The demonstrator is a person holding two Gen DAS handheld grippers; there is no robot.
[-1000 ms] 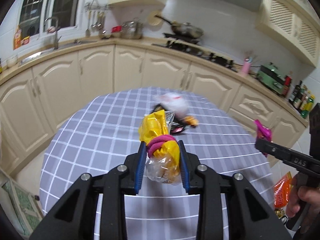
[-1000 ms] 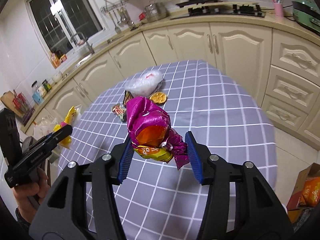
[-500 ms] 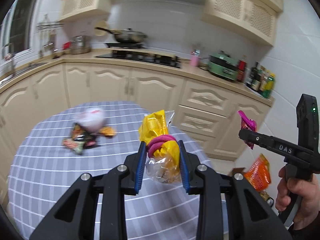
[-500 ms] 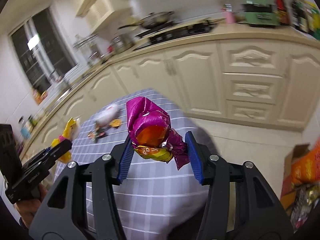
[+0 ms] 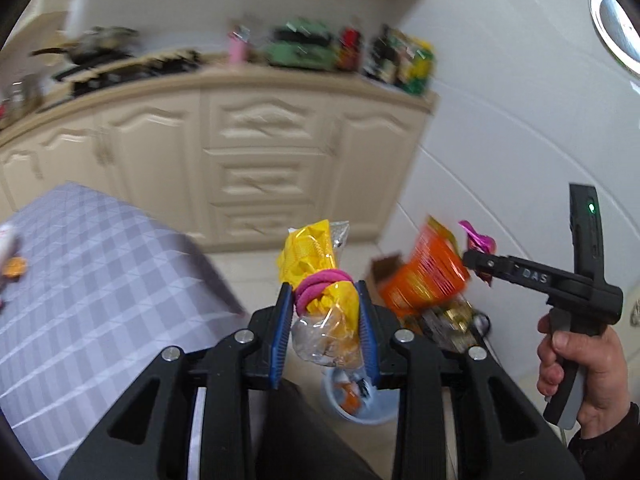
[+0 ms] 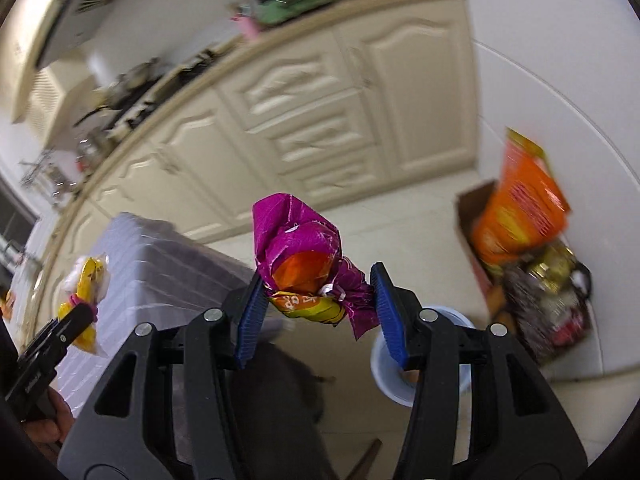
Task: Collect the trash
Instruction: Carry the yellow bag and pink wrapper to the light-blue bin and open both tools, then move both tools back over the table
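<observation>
Table (image 5: 100, 280): checked cloth at the far left, with a few scraps lying on it; both hands are off its edge.
Left gripper (image 5: 325, 320): its blue pads are clamped on a yellow snack bag (image 5: 320, 280) tied with a pink band, the clear end of the bag hanging below the pads.
Bin (image 5: 360, 408): a pale blue tub on the floor, partly hidden under the left fingers, with some wrappers already in it; in the right view its rim (image 6: 378, 356) shows just behind the right finger.
Right gripper (image 6: 318, 300): its pads squeeze a crumpled magenta wrapper (image 6: 300, 248) with orange and yellow showing inside.
Cardboard box (image 6: 476, 240): at the right by the wall, stuffed with an orange packet and other packs; seemingly not the target.
Step in hand: carrying both pieces to the bin.
How to do it well: I would bring each load squarely above the tub's mouth before letting go, keeping the two grippers apart.
Risk: light, springy wrappers may cling to a pad or drift past the rim, so release low and one at a time.
</observation>
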